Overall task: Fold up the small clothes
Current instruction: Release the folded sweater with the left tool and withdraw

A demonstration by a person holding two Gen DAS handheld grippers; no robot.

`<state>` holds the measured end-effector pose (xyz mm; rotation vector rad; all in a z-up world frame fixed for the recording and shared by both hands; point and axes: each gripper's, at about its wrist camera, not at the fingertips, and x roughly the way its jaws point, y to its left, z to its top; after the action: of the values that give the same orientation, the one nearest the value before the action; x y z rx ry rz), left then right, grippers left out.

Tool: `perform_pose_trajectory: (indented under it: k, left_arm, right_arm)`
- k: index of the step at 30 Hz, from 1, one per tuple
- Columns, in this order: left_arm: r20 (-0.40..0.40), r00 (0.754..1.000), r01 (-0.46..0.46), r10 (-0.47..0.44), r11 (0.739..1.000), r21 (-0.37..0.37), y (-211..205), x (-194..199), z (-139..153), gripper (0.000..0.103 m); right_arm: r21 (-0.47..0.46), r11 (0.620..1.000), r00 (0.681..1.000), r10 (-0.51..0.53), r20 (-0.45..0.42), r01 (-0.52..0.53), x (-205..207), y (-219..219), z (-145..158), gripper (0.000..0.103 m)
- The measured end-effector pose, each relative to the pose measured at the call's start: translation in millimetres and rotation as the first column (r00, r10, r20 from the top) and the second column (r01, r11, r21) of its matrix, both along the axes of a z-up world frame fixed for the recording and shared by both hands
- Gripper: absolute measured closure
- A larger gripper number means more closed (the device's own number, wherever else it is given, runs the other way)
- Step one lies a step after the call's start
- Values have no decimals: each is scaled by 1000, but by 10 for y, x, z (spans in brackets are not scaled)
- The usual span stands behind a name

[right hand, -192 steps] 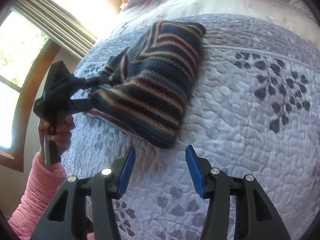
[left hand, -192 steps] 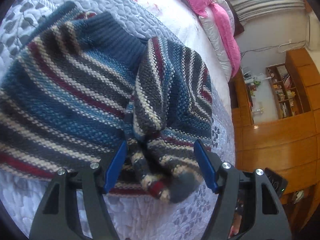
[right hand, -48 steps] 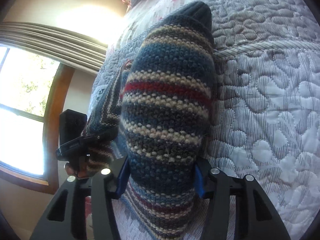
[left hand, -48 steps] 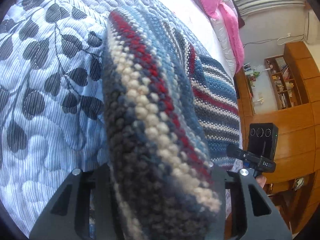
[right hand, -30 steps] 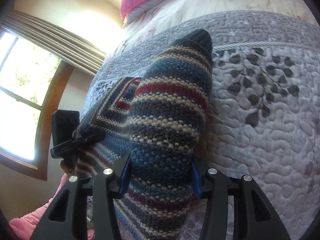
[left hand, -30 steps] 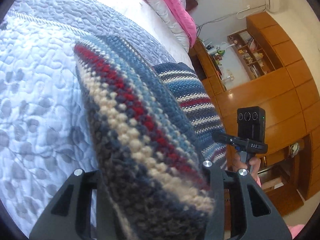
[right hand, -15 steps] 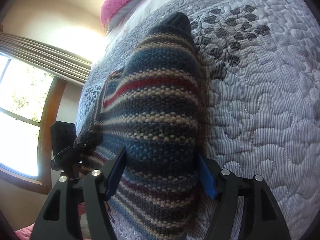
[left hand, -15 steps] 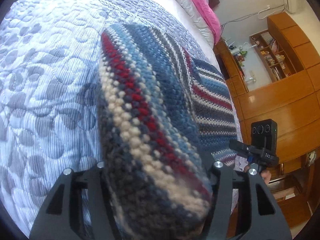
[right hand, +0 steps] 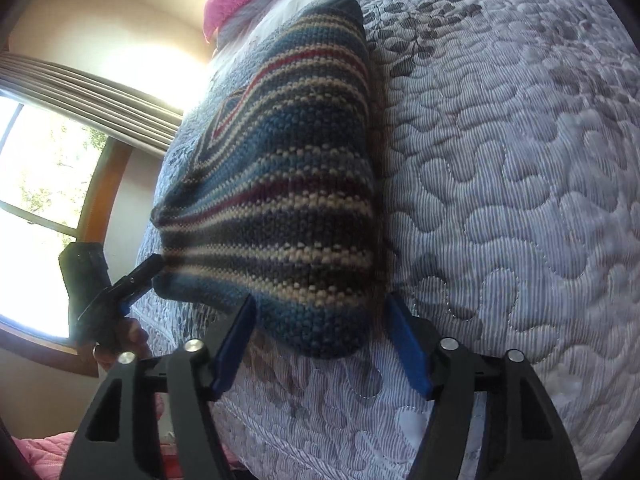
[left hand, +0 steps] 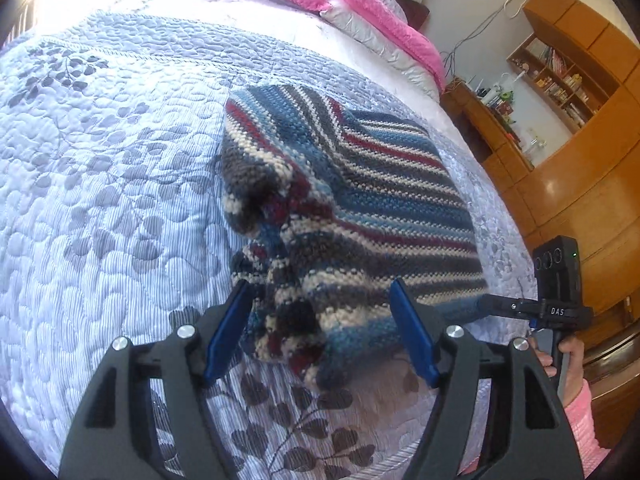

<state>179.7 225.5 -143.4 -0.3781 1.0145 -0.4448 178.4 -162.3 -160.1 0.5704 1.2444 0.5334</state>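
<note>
Sweater (left hand: 360,184) lies folded on bed quilt (left hand: 100,160); left tongs (left hand: 320,336) and right tongs (right hand: 320,344) both spread, gripping nothing (near edge bunched, needs smoothing).

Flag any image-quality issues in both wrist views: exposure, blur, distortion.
Left wrist: top-left bed corner blown out; sweater sharp, fisheye bends the cabinets. Right wrist: window overexposed, wall beside it washed by glare; sweater edge near the left gripper soft; quilt crisp, edges curved.
</note>
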Motion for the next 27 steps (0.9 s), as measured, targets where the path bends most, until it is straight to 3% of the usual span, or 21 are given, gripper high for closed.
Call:
perform_pose_trajectory:
  k: [2, 3, 5, 9, 11, 16, 18, 23, 27]
  left_arm:
    - [-39, 999, -8, 9, 1000, 15, 16, 0, -80, 53]
    - [-59, 998, -9, 9, 1000, 0, 47, -1, -117, 55]
    - [-71, 997, -30, 30, 999, -11, 122, -31, -170, 55]
    - [-70, 997, -32, 34, 999, 28, 193, -89, -318, 55]
    - [-87, 995, -42, 42, 999, 3, 233, -96, -398, 54]
    - [-60, 996, -61, 63, 998, 34, 244, -168, -388, 48]
    - [-49, 995, -84, 87, 994, 67, 220, -258, -299, 40]
    - [-30, 993, -111, 115, 987, 115, 244, -511, -106, 36]
    - [-30, 990, -135, 141, 980, 147, 240, -727, -17, 36]
  right_arm:
    - [13, 1000, 1000, -25, -3, 25, -33, 16, -5, 70]
    - [4, 1000, 999, -27, 16, 27, -51, 47, 30, 75]
    - [-11, 999, 998, -33, 48, 33, -133, 54, 108, 78]
    - [-59, 997, 999, -46, 23, 47, -164, 31, 18, 79]
    - [-68, 996, 998, -56, 11, 56, -142, 22, -50, 79]
    - [-103, 992, 997, -74, 31, 77, -149, 108, -18, 72]
    - [-142, 986, 995, -80, 54, 87, -218, 152, 65, 55]
    - [-256, 961, 991, -77, 111, 104, -465, 151, 241, 44]
    - [-295, 950, 990, -66, 122, 100, -666, 214, 282, 41]
